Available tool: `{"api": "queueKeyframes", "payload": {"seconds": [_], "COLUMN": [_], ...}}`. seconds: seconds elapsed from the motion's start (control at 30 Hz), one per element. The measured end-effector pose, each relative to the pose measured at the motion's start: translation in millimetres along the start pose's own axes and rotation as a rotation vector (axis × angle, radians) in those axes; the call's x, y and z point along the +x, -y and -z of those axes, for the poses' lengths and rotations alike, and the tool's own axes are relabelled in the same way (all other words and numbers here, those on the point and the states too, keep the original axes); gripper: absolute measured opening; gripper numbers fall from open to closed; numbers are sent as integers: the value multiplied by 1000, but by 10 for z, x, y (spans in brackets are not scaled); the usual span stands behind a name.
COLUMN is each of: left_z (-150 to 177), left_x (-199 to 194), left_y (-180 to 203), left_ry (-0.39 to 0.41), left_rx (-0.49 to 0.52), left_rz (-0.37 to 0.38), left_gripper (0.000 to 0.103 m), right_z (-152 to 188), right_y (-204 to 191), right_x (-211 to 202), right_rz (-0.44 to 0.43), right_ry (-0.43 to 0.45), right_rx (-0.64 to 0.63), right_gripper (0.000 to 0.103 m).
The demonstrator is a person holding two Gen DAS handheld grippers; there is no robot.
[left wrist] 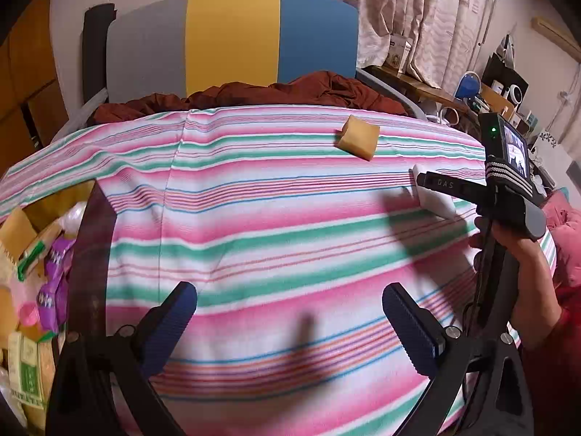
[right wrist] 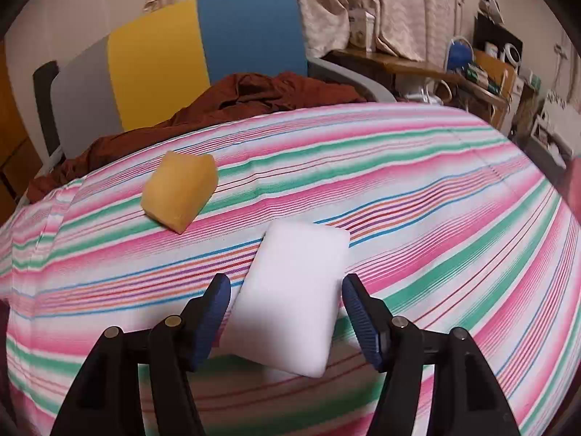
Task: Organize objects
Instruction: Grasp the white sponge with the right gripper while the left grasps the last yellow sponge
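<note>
I have the right gripper (right wrist: 287,321) angled down over the white sponge (right wrist: 290,301), jaws partly open on either side of it; the blue pads (right wrist: 214,312) stand just clear of its long edges, so nothing is held yet. The left gripper (left wrist: 290,327) hangs wide open and empty over the bare striped bedcover (left wrist: 254,218). Risk: the white sponge lies slightly skewed between the jaws, so closing may twist it or squeeze it out forward; the soft cover could also bunch under a fingertip. The yellow sponge (right wrist: 179,190) sits ahead and left of the right gripper, apart from the white one, not in the way. Rust-brown cloth (right wrist: 254,94) and a striped headboard (right wrist: 163,54) lie beyond. A box of packets (left wrist: 32,290) sits left of the left gripper.
</note>
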State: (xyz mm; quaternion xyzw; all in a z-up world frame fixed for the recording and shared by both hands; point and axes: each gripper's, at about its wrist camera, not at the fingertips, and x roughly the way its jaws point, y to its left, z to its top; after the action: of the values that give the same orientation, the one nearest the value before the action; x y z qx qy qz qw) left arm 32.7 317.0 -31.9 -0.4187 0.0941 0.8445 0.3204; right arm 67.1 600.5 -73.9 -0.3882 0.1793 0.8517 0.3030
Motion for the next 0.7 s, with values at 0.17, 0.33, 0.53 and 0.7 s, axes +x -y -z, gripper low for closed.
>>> {"api": "queueKeyframes", "payload": {"seconds": [0.17,0.33,0.53,0.7], "left_z": [-169,-450,-912,-1170], "left_x": [121,327,762,1220], "left_y": [53,156,448,674], "left_ry": [1,19,37,-22], "left_rx": [11,20,79,118], "left_rz": [-4,6,29,57], "left_gripper": [103,103,103,103], "right_z": [29,125,186,211], "right_y": [31,102,126,157], "right_x": [59,-52,-151,-171], "right_rz": [5,-18,-6,6], "right_ry": [9,66,124,143], "right_rx": [24,56,88,107], "right_gripper": [58,56,57,57]}}
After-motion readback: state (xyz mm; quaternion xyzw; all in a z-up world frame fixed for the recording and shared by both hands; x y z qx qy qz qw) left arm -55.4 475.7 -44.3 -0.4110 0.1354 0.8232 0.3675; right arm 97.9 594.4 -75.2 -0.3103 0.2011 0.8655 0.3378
